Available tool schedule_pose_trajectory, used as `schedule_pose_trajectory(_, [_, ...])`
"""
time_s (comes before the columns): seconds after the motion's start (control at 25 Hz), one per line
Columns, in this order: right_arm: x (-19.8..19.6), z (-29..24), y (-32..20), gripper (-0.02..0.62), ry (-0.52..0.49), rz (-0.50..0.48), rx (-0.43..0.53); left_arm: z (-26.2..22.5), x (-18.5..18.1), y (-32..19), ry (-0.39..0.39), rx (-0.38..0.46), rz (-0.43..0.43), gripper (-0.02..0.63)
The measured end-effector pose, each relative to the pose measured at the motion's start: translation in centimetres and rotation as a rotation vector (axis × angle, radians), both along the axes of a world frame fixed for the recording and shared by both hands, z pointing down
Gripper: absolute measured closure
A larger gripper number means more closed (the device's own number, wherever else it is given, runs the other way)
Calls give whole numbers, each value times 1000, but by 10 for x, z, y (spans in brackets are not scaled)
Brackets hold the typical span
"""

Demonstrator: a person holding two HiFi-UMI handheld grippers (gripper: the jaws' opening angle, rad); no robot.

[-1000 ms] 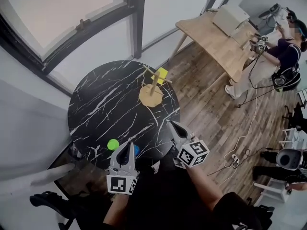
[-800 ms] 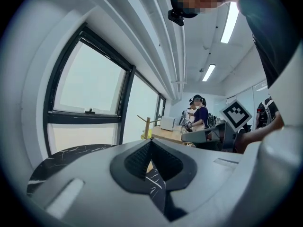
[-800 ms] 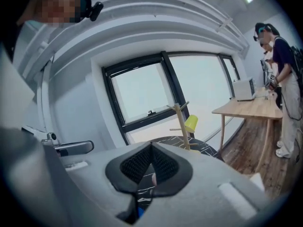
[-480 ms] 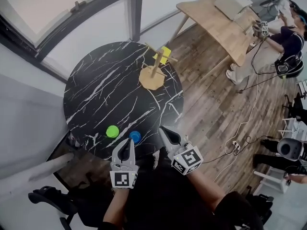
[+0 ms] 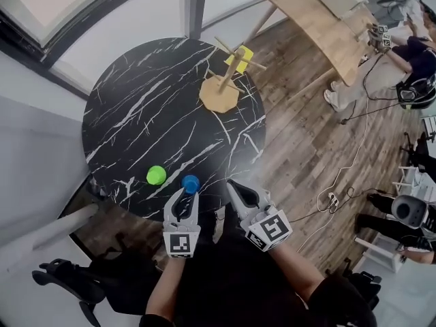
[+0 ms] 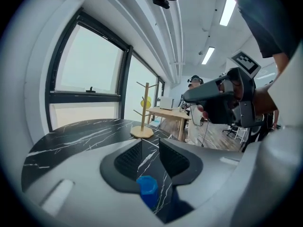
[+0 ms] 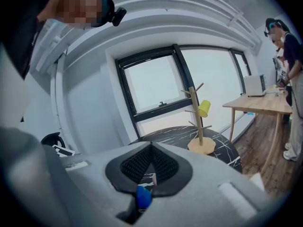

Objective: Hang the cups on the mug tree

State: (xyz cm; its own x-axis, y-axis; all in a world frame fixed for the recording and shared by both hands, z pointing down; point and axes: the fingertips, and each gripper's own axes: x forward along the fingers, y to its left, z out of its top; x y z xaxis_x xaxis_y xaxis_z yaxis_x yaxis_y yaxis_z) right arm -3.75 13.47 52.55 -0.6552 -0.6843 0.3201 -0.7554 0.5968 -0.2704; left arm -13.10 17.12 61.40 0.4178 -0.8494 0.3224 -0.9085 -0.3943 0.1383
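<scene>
Head view: a small blue plastic cup [image 5: 190,182] stands at the round black marble table's [image 5: 129,114] near edge, just off the left gripper [image 5: 184,197]. A yellow cup [image 5: 242,55] hangs on the wooden mug tree [image 5: 221,90].

Left gripper view: the jaws have just been opening and stand narrowly apart, with the blue cup showing untouched in the gap.

Right gripper view: the right gripper [image 7: 151,148] has its jaws pressed together, gripping nothing.

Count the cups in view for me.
3: a small yellow cup hangs on the wooden mug tree; a small green cup and a small blue cup stand near the black marble table's front edge.

Head camera looked steeply down on the table [image 5: 136,114]; 2 gripper cameras faced low across it toward the mug tree [image 5: 219,95].
</scene>
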Motion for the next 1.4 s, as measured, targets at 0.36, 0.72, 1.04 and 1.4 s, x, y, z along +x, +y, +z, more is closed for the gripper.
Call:
schedule_pose_trajectory(0.36, [0, 21, 12, 592, 18, -16, -30, 53, 5, 5, -12, -75, -14, 415])
schedule_pose_trajectory(0.72, [7, 37, 19, 592, 27, -4, -71, 92, 4, 10, -22, -153, -47, 344])
schedule_pose_trajectory(1.04, [12, 45, 21, 592, 41, -6, -83, 115, 7, 9, -29, -203, -32, 325])
schedule_pose_trajectory(1.4, [10, 52, 18, 592, 53, -17, -89, 130, 5, 5, -41, -211, -42, 353])
